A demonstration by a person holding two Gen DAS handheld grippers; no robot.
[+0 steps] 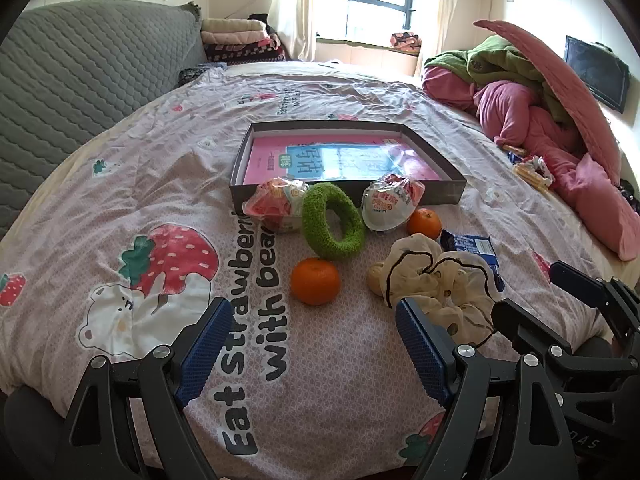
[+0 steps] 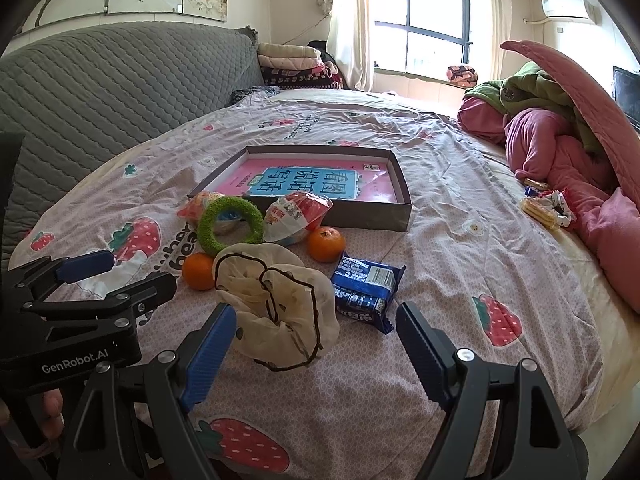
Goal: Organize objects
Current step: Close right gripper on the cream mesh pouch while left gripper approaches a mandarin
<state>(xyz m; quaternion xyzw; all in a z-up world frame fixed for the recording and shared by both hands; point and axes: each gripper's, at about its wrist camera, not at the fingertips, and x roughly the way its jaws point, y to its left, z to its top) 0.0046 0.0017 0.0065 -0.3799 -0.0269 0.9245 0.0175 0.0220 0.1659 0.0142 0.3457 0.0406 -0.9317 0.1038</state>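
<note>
Nothing seems to be packed yet: both the left hand-held gripper [image 1: 314, 344] and the right hand-held gripper [image 2: 316, 350] hang wide and empty over the bed [image 1: 344, 364], loose things lie before the box [image 1: 440, 196] at 12 o'clock, so the next move probably needs one gripper closing on the near orange [image 1: 315, 281]

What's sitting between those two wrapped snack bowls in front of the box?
The fuzzy green ring stands on edge between the two wrapped bowls, touching both. The left wrist view shows it best.
</note>
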